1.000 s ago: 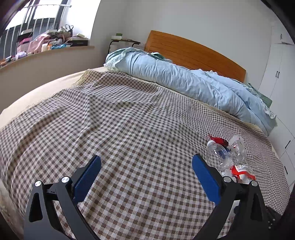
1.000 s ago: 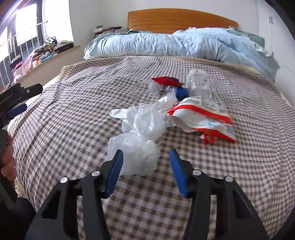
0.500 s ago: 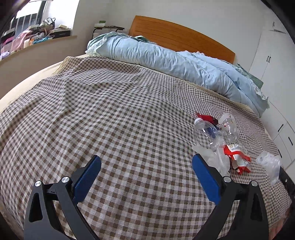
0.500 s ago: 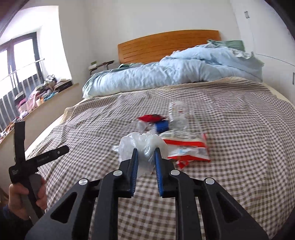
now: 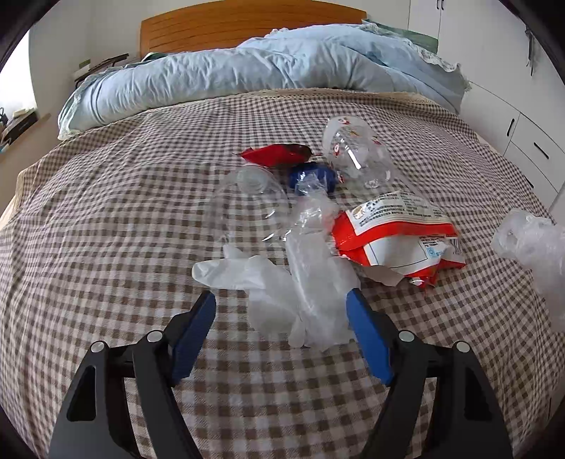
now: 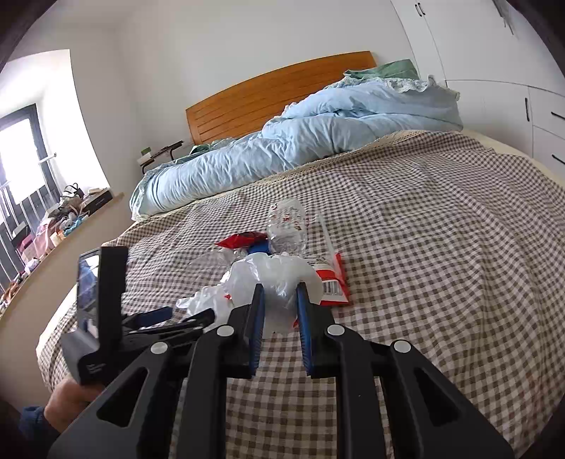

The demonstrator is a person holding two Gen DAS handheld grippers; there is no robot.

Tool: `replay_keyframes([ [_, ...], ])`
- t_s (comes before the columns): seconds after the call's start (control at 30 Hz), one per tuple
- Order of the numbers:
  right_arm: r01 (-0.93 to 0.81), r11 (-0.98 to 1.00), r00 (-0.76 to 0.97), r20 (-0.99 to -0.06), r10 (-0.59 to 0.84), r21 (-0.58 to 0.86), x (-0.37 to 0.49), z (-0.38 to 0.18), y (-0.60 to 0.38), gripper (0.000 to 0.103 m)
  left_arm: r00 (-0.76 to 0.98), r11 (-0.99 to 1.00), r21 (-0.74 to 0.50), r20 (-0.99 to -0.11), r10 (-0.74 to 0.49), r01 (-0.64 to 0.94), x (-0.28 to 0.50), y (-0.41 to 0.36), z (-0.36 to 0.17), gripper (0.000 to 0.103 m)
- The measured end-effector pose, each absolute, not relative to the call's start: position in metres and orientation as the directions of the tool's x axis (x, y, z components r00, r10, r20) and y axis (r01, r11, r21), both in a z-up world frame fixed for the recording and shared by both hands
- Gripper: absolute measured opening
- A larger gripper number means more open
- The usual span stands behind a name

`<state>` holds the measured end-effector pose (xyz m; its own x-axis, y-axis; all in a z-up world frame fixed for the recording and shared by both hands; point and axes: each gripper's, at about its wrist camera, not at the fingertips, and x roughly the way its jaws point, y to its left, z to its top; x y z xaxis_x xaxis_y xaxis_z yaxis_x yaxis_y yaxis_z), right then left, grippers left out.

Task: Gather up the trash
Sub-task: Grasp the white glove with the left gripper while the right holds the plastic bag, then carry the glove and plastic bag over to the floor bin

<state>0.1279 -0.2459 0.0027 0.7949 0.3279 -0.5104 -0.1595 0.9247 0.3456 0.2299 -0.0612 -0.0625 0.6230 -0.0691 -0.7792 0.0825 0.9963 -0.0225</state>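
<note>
A trash pile lies mid-bed on the checked cover: a white glove, clear plastic film, a red-and-white snack wrapper, two clear bottles, a red wrapper and a blue scrap. My left gripper is low over the bed, its jaws closing with the glove and film between them, not pinched. My right gripper is shut on a white plastic bag, which hangs at the right edge of the left wrist view.
A crumpled blue duvet and wooden headboard lie beyond the pile. White drawers stand along the bed's right side. A cluttered window ledge runs on the left. A hand holds the left gripper's handle.
The left gripper swung right and down to the trash pile, and its jaws narrowed around the glove. The right gripper shut on the white bag and lifted it off the cover.
</note>
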Motion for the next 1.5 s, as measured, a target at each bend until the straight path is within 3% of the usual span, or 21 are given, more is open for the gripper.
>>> replay_keyframes([
  [0.03,-0.162,0.921,0.788,-0.516,0.337,0.355,0.130,0.001,-0.246,0.018,0.623,0.996,-0.040,-0.778,-0.081,0.080,0.231,-0.061,-0.064,0.072],
  [0.07,-0.156,0.921,0.787,-0.519,0.334,0.357,0.130,0.000,-0.246,0.018,0.619,0.995,-0.058,-0.779,-0.099,0.087,0.232,-0.061,-0.067,0.062],
  [0.1,-0.153,0.922,0.783,-0.525,0.332,0.355,0.132,-0.002,-0.245,0.018,0.607,0.993,-0.072,-0.786,-0.116,0.097,0.233,-0.061,-0.071,0.046],
  [0.13,-0.151,0.924,0.780,-0.532,0.330,0.351,0.133,-0.003,-0.243,0.018,0.593,0.990,-0.096,-0.793,-0.138,0.102,0.234,-0.058,-0.075,0.039],
  [0.17,-0.148,0.925,0.779,-0.535,0.327,0.350,0.134,-0.004,-0.241,0.018,0.589,0.985,-0.135,-0.790,-0.171,0.104,0.233,-0.054,-0.075,0.019],
  [0.2,-0.149,0.925,0.775,-0.540,0.328,0.349,0.135,-0.005,-0.239,0.018,0.590,0.982,-0.162,-0.785,-0.190,0.100,0.230,-0.049,-0.072,0.010],
  [0.27,-0.157,0.926,0.769,-0.546,0.332,0.342,0.137,-0.006,-0.234,0.018,0.628,0.981,-0.170,-0.755,-0.191,0.095,0.220,-0.041,-0.058,0.006],
  [0.43,-0.189,0.932,0.758,-0.557,0.338,0.308,0.137,-0.010,-0.217,0.018,0.739,0.985,-0.166,-0.658,-0.141,0.041,0.199,-0.012,-0.018,0.004],
  [1.03,-0.170,0.943,0.775,-0.553,0.306,0.285,0.132,-0.003,-0.221,0.018,0.742,0.985,-0.161,-0.652,-0.154,0.063,0.192,-0.019,-0.014,0.004],
  [1.33,-0.114,0.934,0.833,-0.479,0.275,0.339,0.078,0.027,-0.260,0.018,0.739,0.967,-0.150,-0.624,-0.254,0.206,0.167,-0.068,0.002,0.003],
  [1.5,-0.028,0.964,0.883,-0.445,0.148,0.266,0.010,0.044,-0.315,0.018,0.716,0.932,-0.133,-0.607,-0.345,0.336,0.134,-0.123,0.013,0.003],
])
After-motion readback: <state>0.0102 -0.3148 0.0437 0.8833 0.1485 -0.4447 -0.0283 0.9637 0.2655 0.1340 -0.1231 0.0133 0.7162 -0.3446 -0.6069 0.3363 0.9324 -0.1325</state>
